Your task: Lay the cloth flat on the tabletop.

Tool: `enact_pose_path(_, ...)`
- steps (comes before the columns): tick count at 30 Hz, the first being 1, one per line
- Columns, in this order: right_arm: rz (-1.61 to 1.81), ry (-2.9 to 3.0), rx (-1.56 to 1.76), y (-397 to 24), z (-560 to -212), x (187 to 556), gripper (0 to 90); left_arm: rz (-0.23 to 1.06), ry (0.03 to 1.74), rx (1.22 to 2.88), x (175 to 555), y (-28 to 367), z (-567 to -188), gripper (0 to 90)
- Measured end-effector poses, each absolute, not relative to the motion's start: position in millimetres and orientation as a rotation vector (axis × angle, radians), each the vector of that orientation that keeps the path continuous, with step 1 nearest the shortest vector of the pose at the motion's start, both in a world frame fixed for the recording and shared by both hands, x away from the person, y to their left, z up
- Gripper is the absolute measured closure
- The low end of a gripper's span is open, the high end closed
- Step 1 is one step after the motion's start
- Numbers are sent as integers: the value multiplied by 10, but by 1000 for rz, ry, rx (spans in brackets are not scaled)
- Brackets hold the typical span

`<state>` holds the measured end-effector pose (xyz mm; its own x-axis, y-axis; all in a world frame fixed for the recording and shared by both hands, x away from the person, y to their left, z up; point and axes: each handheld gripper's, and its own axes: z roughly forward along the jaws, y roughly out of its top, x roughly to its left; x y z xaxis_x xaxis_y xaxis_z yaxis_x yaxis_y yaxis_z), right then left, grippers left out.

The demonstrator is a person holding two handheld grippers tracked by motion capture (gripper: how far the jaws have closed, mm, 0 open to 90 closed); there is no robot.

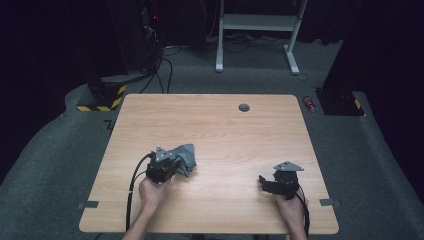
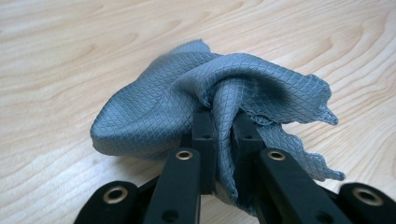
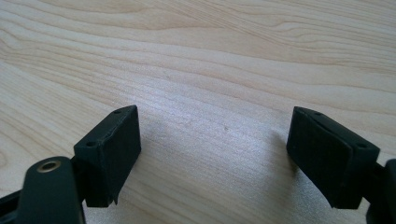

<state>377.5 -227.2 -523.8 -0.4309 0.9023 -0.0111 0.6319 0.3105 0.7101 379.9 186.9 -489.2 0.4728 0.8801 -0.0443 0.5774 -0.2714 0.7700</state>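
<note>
The grey cloth [image 2: 187, 98] lies bunched on the wooden surface [image 1: 225, 130], left of centre, a fold pinched between the closed jaws of the left gripper [image 2: 223, 122]. The rest spreads ahead of those jaws. The right gripper [image 3: 212, 154] rests well apart, jaws wide and empty.

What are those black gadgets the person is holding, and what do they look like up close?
Each is a handheld black gripper. The left gripper and right gripper each carry a grey three-cornered plate on top and trail a black cable back along the forearm. Up close, black link arms with brass-ringed pivot holes drive two blocky black pads. The forearms are bare, with no sleeves in sight.
</note>
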Motion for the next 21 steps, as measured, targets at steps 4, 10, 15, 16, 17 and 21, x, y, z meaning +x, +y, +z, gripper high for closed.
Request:
enact_pose_path(4, 897, 2174, 1364, -2272, -5238, 3775, 174, 508, 1194, 1968, 3802, 1835, -4860, 830)
enact_pose_path(10, 897, 2174, 1366, -2271, -5238, 3774, 174, 503, 1160, 1971, 3811, 1764, -4825, 830)
enact_pose_path(15, 897, 2174, 1366, -2271, -5238, 3774, 174, 493, 1129, 1985, 3814, 1684, -4792, 830)
enact_pose_path(16, 897, 2174, 1366, -2271, -5238, 3774, 174, 495, 1119, 1988, 3820, 1673, -4785, 829)
enact_pose_path(17, 897, 2174, 1366, -2272, -5238, 3774, 174, 487, 1117, 1982, 3821, 1658, -4783, 829)
enact_pose_path(21, 897, 2174, 1366, -2272, -5238, 3774, 174, 467, 1104, 1980, 3833, 1598, -4791, 828)
